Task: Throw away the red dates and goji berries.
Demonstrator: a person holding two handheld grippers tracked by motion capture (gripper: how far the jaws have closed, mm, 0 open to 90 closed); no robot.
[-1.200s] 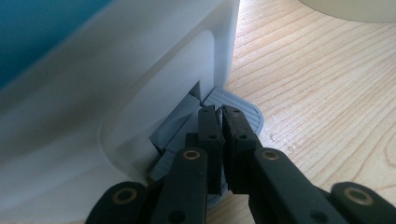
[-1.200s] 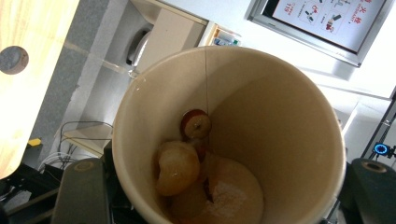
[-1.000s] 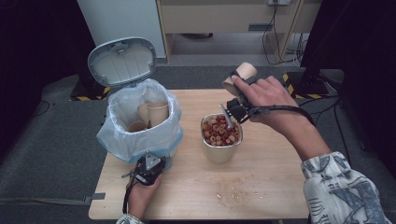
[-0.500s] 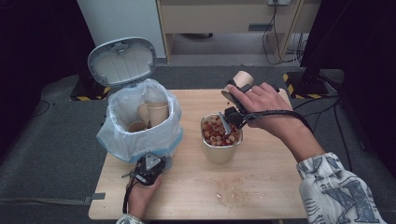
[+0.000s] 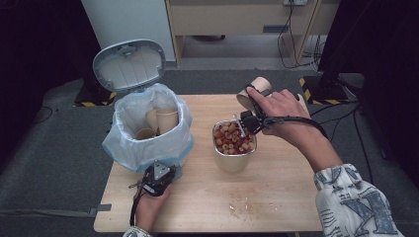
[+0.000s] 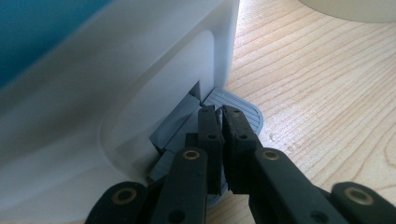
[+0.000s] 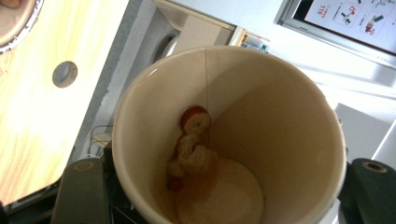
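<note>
Right fingers: I had them clamped on the wall of a paper cup [image 7: 229,135], one finger [image 7: 77,196] at each side of it in the right gripper view.
Right gripper [image 5: 249,118]: I held it just above the far rim of the metal pot [image 5: 234,160], with the cup [image 5: 253,93] tipped on its side toward the pot.
Cup: a few snack pieces [image 7: 191,144] clung to its inner wall near the bottom.
Pot: stood near the middle of the tabletop [image 5: 291,197], full of red and tan snack pieces [image 5: 232,138].
Left fingers: I had them together, tips [image 6: 219,126] resting on the grey pedal [image 6: 243,112] at the foot of the bin.
Left gripper [image 5: 157,177]: I kept it low on the tabletop, just in front of the bin [image 5: 148,133].
Bin: white, lined with a pale bag, lid [image 5: 129,64] standing open; several paper cups [image 5: 160,121] lay inside.
Tabletop: crumbs [image 5: 244,205] lay scattered near the front edge, in front of the pot.
</note>
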